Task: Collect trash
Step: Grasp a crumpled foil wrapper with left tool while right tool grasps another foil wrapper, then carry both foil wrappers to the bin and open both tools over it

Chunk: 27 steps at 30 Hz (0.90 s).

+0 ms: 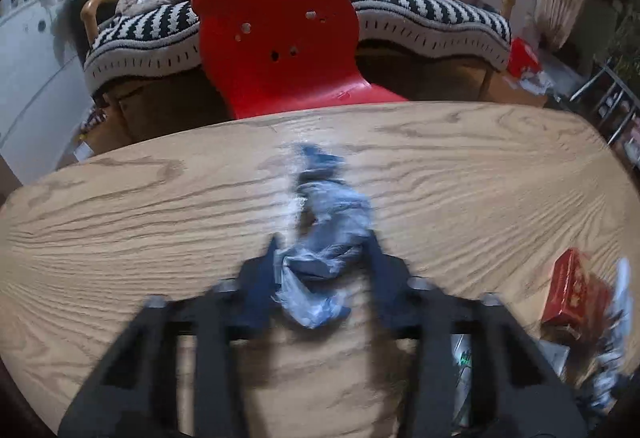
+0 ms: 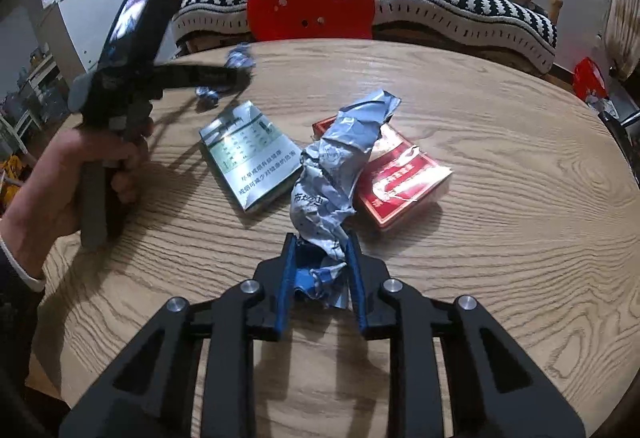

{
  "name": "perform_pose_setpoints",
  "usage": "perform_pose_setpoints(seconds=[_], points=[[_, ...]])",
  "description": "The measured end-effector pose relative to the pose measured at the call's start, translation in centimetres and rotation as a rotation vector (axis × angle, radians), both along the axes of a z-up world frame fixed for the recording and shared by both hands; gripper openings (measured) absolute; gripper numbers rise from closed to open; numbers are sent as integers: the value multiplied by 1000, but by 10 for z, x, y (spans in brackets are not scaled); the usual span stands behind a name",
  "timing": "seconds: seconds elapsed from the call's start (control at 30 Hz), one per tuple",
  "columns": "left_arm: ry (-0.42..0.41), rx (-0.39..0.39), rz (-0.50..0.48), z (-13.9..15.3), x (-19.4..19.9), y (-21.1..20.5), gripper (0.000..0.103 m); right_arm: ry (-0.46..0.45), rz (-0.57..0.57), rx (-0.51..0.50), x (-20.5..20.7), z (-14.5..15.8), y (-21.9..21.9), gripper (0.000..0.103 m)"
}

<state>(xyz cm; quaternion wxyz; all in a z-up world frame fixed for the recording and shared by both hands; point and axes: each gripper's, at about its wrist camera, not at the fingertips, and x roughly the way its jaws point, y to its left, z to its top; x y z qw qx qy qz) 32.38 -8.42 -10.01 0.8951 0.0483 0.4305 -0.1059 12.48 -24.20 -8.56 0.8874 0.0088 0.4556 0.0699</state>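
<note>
My left gripper [image 1: 322, 250] is shut on a crumpled blue-and-white wrapper [image 1: 328, 222] and holds it above the round wooden table [image 1: 120, 206]; the view is blurred. In the right wrist view the left gripper [image 2: 240, 72] shows at the far left, held by a hand, with that wrapper [image 2: 240, 56] in its fingers. My right gripper [image 2: 320, 242] is shut on a long crumpled silver-blue wrapper [image 2: 336, 166]. A green-silver cigarette pack [image 2: 250, 154] and a red cigarette pack [image 2: 400, 182] lie flat on the table [image 2: 500, 158] beside it.
A red bear-shaped chair [image 1: 276, 34] stands at the table's far edge, with a black-and-white striped sofa [image 1: 432, 22] behind it. A red pack [image 1: 576, 294] sits at the right in the left wrist view. White cabinets [image 2: 92, 10] stand far left.
</note>
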Motion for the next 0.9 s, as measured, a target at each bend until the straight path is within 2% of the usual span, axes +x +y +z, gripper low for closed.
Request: perform_pose_setpoints(seconds=[0.13,0.27,0.4,0.5,0.63,0.77,0.9], points=[[5,-22,29,6,-19,8,35,-28,-4,6,-17,14,-6,25],[-18,28,17,22,-53,7,35,-61,-4,9,-40,32,-14,25],[-36,7,25,44,-118,7,35,-107,-8,-7,-71,51,-32,25],[-38,14,-14,50,-164,-7,35,-116,-35,-6,-95,60,-57,25],[-60,31,-118,61,-228,-46,35,-121,-91,-21,-133,68,-100,25],[-87,-16,-219,74,-274,-96,35,-131,-172,-40,-178,76,-154,25],[-78,-53,-335,71,-314,-159,35,-133,-253,-55,-222,76,-207,25]])
